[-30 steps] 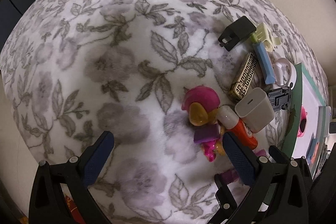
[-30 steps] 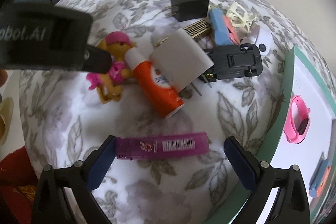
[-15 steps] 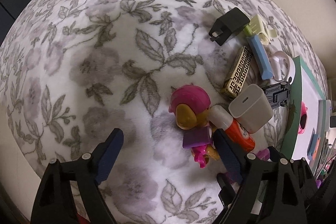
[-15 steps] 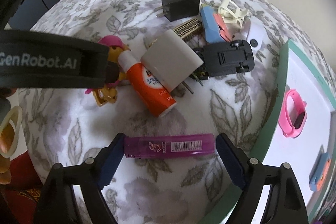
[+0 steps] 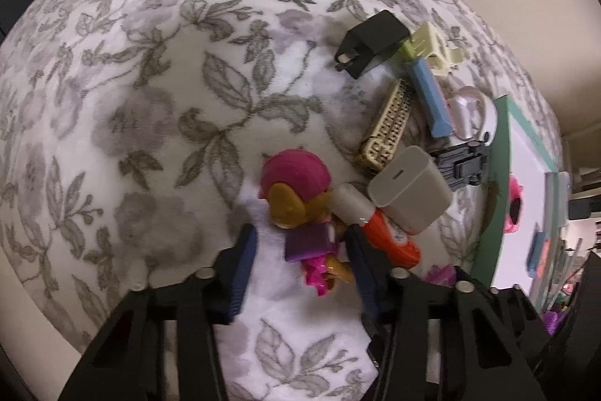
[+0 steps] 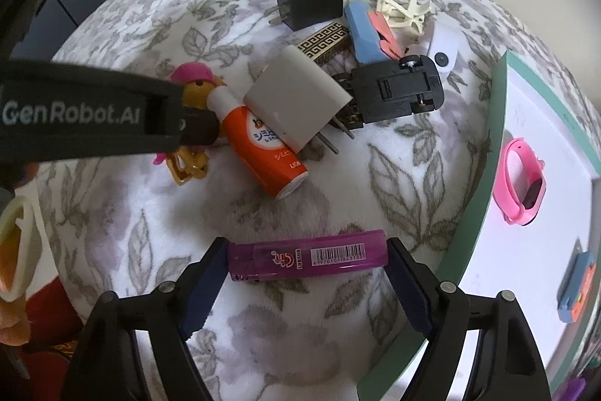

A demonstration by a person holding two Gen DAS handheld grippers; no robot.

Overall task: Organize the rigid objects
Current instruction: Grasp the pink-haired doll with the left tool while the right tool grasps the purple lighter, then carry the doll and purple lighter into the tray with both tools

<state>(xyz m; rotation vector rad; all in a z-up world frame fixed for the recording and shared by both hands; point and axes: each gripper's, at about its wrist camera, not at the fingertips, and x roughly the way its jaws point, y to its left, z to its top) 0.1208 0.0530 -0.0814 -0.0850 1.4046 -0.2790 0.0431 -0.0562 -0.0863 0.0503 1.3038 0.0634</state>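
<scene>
**2 picks under way, most of the pile still waiting**

We are working both tongs at once over the floral-covered bench (image 6: 263, 224). At the bottom centre of the left wrist view, the left tongs (image 5: 300, 250) are closing around the toy figure (image 5: 300, 213) with the pink cap; the right pad seems to touch it, while a gap shows beside the left pad, so we are not calling it pinched yet. At the bottom centre of the right wrist view, the right tongs (image 6: 306, 273) are closing on the purple lighter (image 6: 308, 256), which is lying crosswise with each pad at or just beside an end.

The white tray (image 6: 499, 123) along the right edge is holding only a pink wristband (image 6: 522, 186) and a small blue item (image 6: 576, 288), so we judge sorting as barely begun. In the upper middle, the orange tube (image 6: 259, 145), white charger (image 6: 296, 100), black charger (image 6: 310, 6), black toy car (image 6: 394, 93), patterned lighter (image 6: 323, 42), blue case (image 6: 362, 32) and cream clip (image 6: 402, 8) are sitting clustered on the bench.
</scene>
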